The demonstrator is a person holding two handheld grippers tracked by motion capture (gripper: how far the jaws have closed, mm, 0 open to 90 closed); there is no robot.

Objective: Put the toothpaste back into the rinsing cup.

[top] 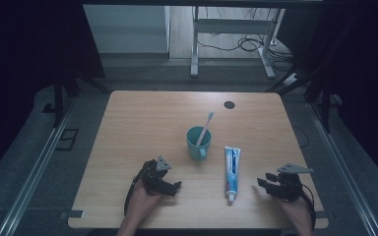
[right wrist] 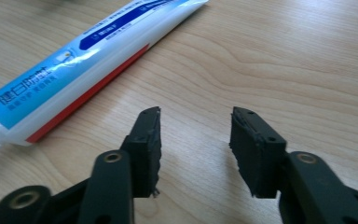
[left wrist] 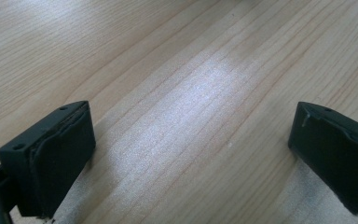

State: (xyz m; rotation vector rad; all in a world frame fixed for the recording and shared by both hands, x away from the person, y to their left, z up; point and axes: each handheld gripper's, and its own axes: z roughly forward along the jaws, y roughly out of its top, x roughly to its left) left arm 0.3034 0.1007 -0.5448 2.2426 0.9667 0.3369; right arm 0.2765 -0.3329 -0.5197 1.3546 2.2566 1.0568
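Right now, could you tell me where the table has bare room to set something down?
The far half of the table is bare from the left edge to the round black grommet. The strip left of the teal cup is free too. It is tighter between cup, toothpaste tube and right gripper. The left gripper takes the near left.

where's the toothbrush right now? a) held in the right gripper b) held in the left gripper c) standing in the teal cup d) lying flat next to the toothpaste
c: in the high view the toothbrush stands tilted inside the teal cup, while the toothpaste tube lies flat on the table and both grippers are empty.
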